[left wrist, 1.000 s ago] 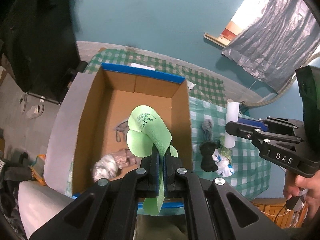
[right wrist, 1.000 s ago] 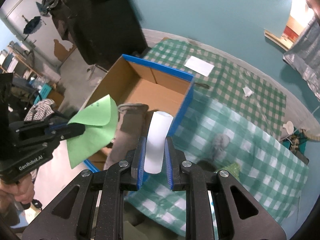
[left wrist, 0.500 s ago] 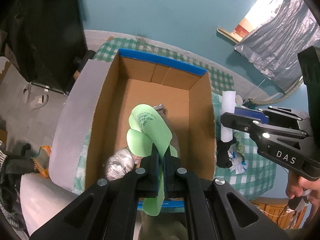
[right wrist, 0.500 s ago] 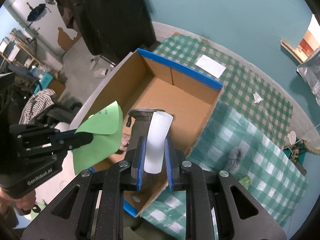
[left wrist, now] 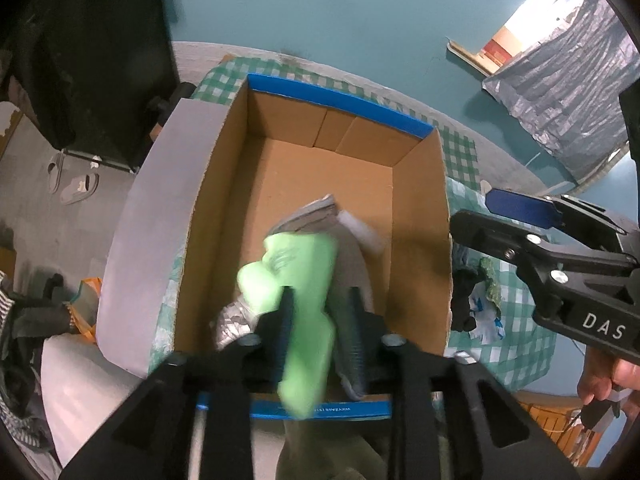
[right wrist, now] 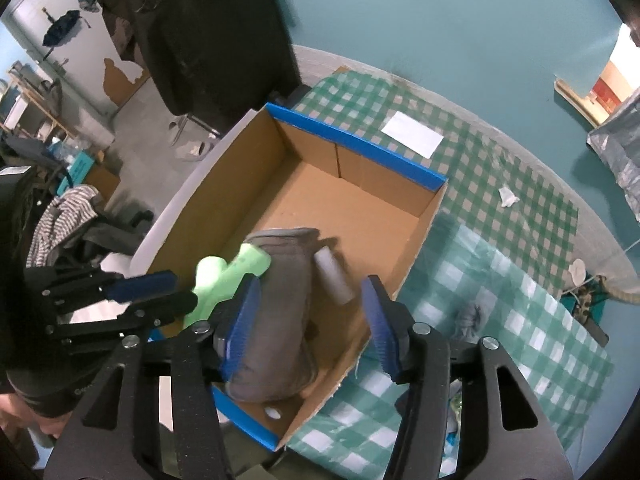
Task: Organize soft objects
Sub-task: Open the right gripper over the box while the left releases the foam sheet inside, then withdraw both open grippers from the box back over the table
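Over the cardboard box, both grippers' jaws stood spread, green sheet and white roll loose.

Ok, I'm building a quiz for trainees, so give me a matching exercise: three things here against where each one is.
Things:
1. light-green soft foam sheet
2. white cylindrical roll
3. flat white paper rectangle

Places:
A. on the green checked tablecloth, beyond the brown cardboard box
B. between the spread fingers of the left gripper
C. inside that box, against the grey garment

Pairs: 1-B, 2-C, 3-A
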Action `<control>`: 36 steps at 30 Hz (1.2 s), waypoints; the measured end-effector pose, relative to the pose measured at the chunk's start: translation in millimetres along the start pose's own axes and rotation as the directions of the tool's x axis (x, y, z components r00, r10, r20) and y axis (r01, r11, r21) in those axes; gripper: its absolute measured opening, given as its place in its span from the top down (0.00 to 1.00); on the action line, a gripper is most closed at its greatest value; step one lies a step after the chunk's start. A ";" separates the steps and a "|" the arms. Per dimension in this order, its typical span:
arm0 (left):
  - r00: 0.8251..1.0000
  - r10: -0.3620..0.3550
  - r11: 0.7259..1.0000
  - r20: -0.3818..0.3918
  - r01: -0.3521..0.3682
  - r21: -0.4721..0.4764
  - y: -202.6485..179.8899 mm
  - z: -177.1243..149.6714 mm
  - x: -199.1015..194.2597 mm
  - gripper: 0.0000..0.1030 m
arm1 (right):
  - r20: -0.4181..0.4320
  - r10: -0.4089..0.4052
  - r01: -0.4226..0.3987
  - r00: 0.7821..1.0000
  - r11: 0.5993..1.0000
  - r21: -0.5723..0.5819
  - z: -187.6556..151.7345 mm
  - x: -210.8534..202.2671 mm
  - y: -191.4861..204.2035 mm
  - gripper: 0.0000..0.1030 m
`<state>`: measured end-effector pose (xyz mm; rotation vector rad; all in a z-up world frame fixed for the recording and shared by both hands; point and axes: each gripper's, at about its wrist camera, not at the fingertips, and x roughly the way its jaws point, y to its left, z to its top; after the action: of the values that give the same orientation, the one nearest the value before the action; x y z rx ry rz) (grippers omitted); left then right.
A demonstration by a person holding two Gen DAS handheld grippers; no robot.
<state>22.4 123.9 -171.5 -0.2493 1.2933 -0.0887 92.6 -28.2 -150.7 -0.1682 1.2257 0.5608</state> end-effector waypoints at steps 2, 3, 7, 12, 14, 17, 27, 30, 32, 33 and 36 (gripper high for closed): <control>1.000 0.001 1.000 0.005 -0.001 -0.004 1.6 0.9 -0.5 0.55 | -0.001 0.000 0.000 1.000 1.000 0.009 0.1 -0.8 -1.7 0.47; 1.000 0.000 1.000 0.007 0.000 -0.004 1.8 1.1 -1.3 0.54 | 0.000 -0.001 0.001 1.000 1.000 0.013 0.3 -1.0 -2.9 0.46; 1.000 0.007 1.000 -0.003 -0.007 -0.002 1.1 2.2 0.2 0.49 | -0.001 0.002 -0.002 1.000 1.000 0.031 -1.5 -2.8 -7.1 0.46; 1.000 0.017 1.000 -0.009 -0.017 -0.003 -1.4 3.0 0.4 0.39 | -0.003 0.003 -0.003 1.000 0.999 0.049 -5.4 -5.6 -13.2 0.46; 1.000 0.027 1.000 -0.009 -0.027 0.004 -4.6 3.6 0.2 0.33 | -0.003 0.000 0.000 1.000 0.998 0.056 -7.2 -7.3 -15.4 0.45; 1.000 0.023 0.999 -0.003 -0.023 0.028 -10.9 4.6 -1.1 0.31 | -0.007 -0.006 0.006 1.000 0.998 0.061 -10.1 -9.8 -19.0 0.40; 0.996 0.083 0.990 0.012 -0.084 0.113 -40.7 2.9 -3.2 0.25 | -0.017 -0.037 0.038 0.999 0.995 0.088 -25.2 -20.6 -41.7 0.37; 0.995 0.101 0.986 0.015 -0.102 0.131 -49.5 1.9 -2.6 0.25 | -0.019 -0.044 0.046 0.999 0.993 0.112 -32.5 -24.8 -52.6 0.36; 0.993 0.117 0.983 0.021 -0.118 0.142 -55.9 1.3 -2.3 0.25 | -0.019 -0.048 0.050 0.999 0.991 0.128 -37.6 -28.1 -60.6 0.36; 0.992 0.124 0.981 0.025 -0.127 0.150 -59.9 0.7 -2.4 0.24 | -0.019 -0.050 0.053 0.999 0.990 0.134 -40.2 -29.8 -64.1 0.36; 0.989 0.145 0.976 0.032 -0.148 0.162 -68.3 0.0 -2.0 0.22 | -0.021 -0.064 0.066 0.998 0.986 0.155 -50.0 -35.6 -76.9 0.36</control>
<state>26.9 58.1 -153.8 -0.0132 1.2733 -0.0661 80.4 -125.8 -148.5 -0.0807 1.2692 0.4059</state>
